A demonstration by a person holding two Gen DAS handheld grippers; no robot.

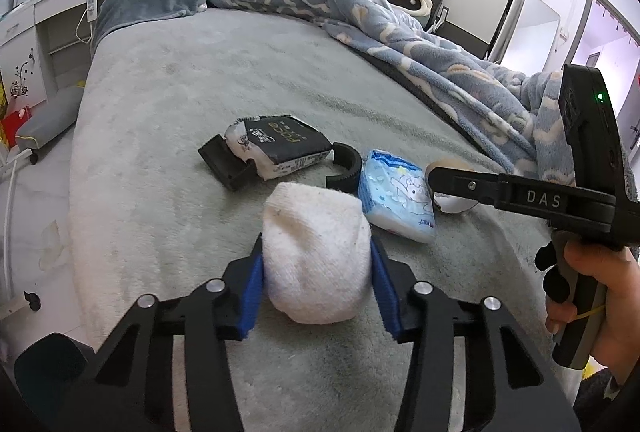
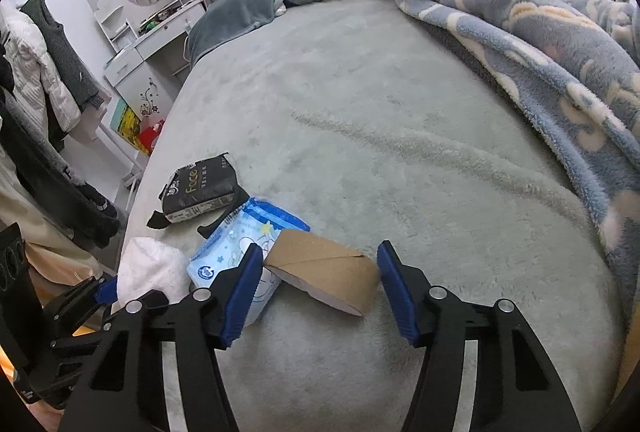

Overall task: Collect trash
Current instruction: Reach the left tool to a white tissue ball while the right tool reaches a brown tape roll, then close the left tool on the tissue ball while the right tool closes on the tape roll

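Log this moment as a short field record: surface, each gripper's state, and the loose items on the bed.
surface: bed, grey-green plush cover
left gripper: shut on white sock
right gripper: open, fingers either side of cardboard tube, not clamped
other items: blue tissue pack; black tissue pack; black plastic parts beside it
bedding: blue blanket bunched on the bed's right side

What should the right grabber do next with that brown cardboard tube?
Probably close the right gripper on the cardboard tube. Its jaws stand open on either side of the tube, which lies on the bed beside the blue tissue pack. The left gripper already holds the white sock, so the tube looks like the next pick.
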